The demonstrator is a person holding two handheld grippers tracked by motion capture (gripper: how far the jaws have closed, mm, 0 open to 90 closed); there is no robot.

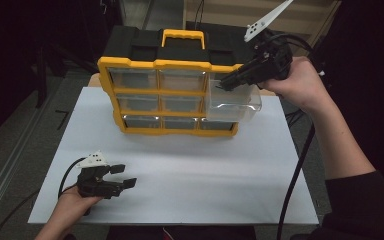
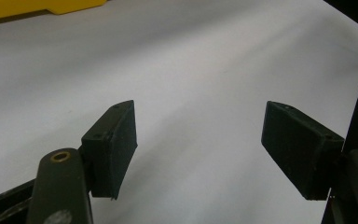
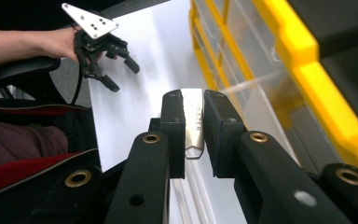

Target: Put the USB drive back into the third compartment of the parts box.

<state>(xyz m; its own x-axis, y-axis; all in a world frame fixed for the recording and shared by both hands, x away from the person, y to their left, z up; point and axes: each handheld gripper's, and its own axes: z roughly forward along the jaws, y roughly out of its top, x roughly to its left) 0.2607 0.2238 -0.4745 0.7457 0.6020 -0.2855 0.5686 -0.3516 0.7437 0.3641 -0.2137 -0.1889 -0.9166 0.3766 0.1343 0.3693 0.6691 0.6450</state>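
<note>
- A yellow and black drawer cabinet point(image 1: 170, 95) stands at the far side of the white desk point(image 1: 180, 170), with three rows of three clear drawers.
- The right hand-held gripper point(image 1: 223, 83) is at the cabinet's right column. Its jaws are closed down to a narrow gap, pinching the front tab of a clear drawer point(image 1: 232, 105).
- In the right gripper view the silvery tab point(image 3: 193, 123) sits squarely between the two black pads.
- That drawer juts well forward of the cabinet face, so the pull-out looks partly done. I cannot say whether it is meant to come fully out or to be pushed back.
- The left hand-held gripper point(image 1: 122, 176) rests low on the near left of the desk, well apart from the cabinet. Its jaws are spread wide with nothing between them.
- The drawer looks empty, though glare on the clear plastic makes that uncertain.
- What the other drawers hold is hard to make out behind reflections.
- The cabinet's back is out of sight.
- How much of the drawer remains inside its slot is hidden.
</note>
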